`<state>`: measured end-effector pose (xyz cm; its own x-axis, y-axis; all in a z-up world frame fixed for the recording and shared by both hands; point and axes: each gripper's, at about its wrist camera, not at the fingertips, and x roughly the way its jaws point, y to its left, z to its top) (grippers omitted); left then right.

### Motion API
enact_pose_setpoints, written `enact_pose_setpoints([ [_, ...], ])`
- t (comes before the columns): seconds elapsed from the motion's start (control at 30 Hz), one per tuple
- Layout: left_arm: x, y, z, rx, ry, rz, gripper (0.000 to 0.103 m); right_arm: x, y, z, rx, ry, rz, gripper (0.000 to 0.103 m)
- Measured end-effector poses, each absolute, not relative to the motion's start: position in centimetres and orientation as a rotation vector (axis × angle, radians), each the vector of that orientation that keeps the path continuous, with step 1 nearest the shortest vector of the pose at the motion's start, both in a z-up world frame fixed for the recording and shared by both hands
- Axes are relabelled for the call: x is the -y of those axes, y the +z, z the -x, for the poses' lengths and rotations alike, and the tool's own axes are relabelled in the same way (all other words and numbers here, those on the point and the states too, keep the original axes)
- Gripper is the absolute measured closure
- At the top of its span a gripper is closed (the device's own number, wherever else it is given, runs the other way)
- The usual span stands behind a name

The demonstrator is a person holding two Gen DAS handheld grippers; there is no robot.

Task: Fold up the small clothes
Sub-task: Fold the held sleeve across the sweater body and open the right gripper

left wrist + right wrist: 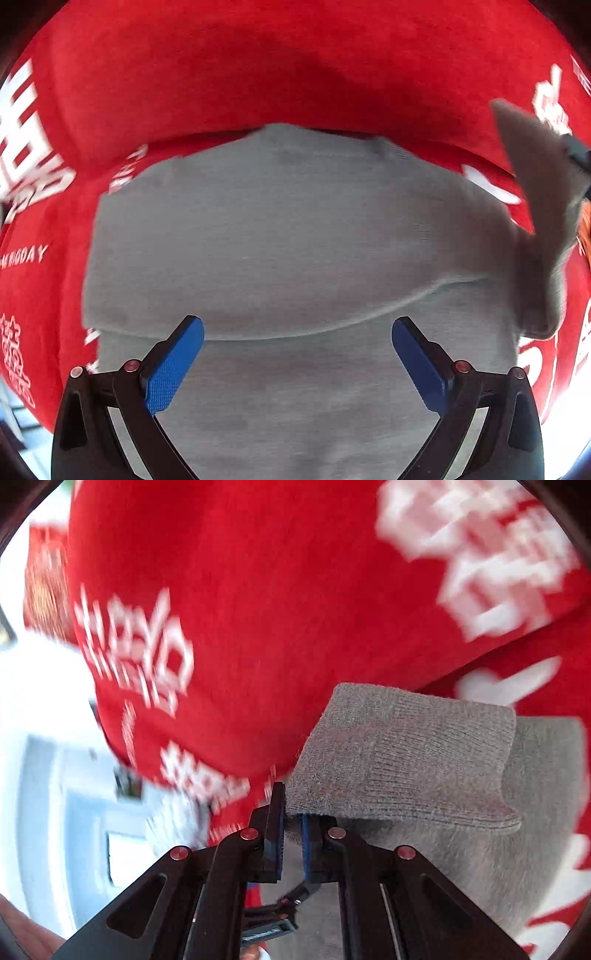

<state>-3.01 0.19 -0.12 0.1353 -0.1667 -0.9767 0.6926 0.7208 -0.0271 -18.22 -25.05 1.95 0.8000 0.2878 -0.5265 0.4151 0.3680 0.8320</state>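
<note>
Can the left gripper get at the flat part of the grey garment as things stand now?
Probably yes. The left gripper is open right above the grey garment, nothing between. The right gripper holds only a lifted edge at the side.

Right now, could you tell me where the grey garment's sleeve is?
In the right wrist view, the grey sleeve is pinched in the right gripper, lifted over the red cloth.

Red cloth [258, 74] with white printed lettering [136, 646]

Two grippers at work
Left gripper [297, 363] points steeply down, jaws wide apart; right gripper [291, 834] is clamped on grey cloth [399, 753].
</note>
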Motion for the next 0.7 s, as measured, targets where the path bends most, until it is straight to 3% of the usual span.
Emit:
enact_pose_setpoints([
  [0.17,-3.8,-0.8,0.6,-1.316,-0.591,-0.453,0.001,20.8,-2.7,12.7,-0.956,-0.115,-1.159,0.09],
  [0.23,-5.2,-1.0,-0.2,-1.325,-0.57,-0.434,0.001,20.2,-4.5,12.5,-1.034,-0.18,-1.187,0.072],
  [0.27,-5.6,-1.2,-0.4,-1.328,-0.563,-0.427,0.001,20.2,-4.9,13.0,-1.033,-0.212,-1.218,0.05],
  [0.3,-6.2,-1.2,-0.8,-1.331,-0.556,-0.418,0.001,20.3,-5.2,13.9,-1.002,-0.251,-1.267,0.041],
  [0.43,-8.0,-1.5,-2.1,-1.345,-0.537,-0.39,0.001,22.1,-5.7,16.5,-0.866,-0.409,-1.404,0.037],
  [0.47,-8.5,-1.5,-2.4,-1.346,-0.532,-0.382,0.001,22.7,-6.0,16.8,-0.827,-0.442,-1.444,0.042],
  [0.57,-9.4,-1.2,-3.1,-1.342,-0.521,-0.36,0.001,24.1,-6.0,15.6,-0.753,-0.49,-1.459,0.095],
  [0.7,-10.8,-0.8,-3.8,-1.335,-0.509,-0.35,0.001,22.1,-2.6,9.3,-0.832,-0.358,-1.192,0.095],
])
